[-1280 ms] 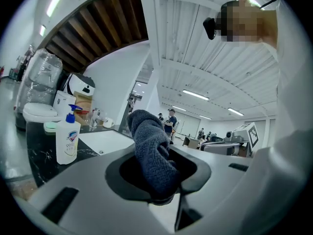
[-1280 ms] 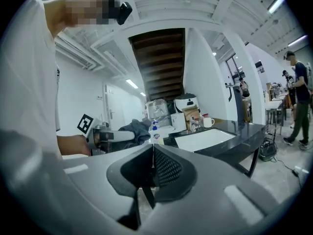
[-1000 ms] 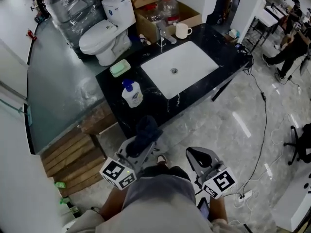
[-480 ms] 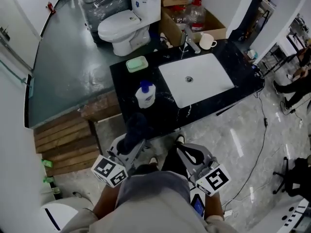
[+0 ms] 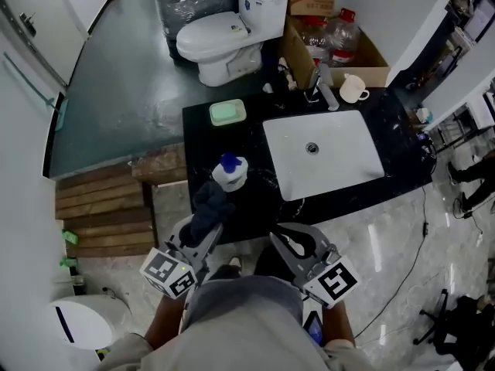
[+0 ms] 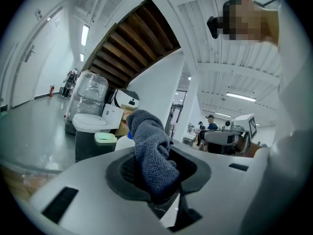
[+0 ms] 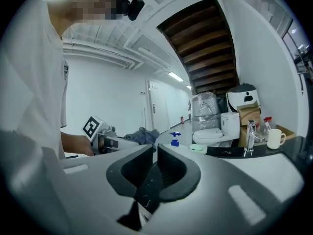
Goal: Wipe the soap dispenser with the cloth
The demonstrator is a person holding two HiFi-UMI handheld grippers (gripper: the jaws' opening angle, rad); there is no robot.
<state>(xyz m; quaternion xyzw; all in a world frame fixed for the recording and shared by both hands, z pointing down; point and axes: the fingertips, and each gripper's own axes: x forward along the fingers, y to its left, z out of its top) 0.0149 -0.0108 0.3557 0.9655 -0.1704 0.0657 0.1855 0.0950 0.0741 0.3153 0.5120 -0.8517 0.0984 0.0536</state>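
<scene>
Now L gripper (image 5: 206, 230) clamps cloth (image 5: 210, 205), maybe touching soap dispenser (image 5: 230, 173); R gripper (image 5: 283, 239) closed, empty.

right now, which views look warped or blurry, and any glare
Head view: sharp, mild bending at edges, sheen on the pale floor. Left gripper view: strong fisheye, dark corners, cloth crisp. Right gripper view: same fisheye, soap dispenser tiny.

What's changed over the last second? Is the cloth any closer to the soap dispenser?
Both grippers have moved in toward the counter. The left gripper has carried the cloth up next to the soap dispenser. In the head view they now nearly overlap, though I can't tell if they touch. The right gripper came along to the counter's front edge. Unchanged: left shut on the cloth, right shut and empty, dispenser upright in its place.
</scene>
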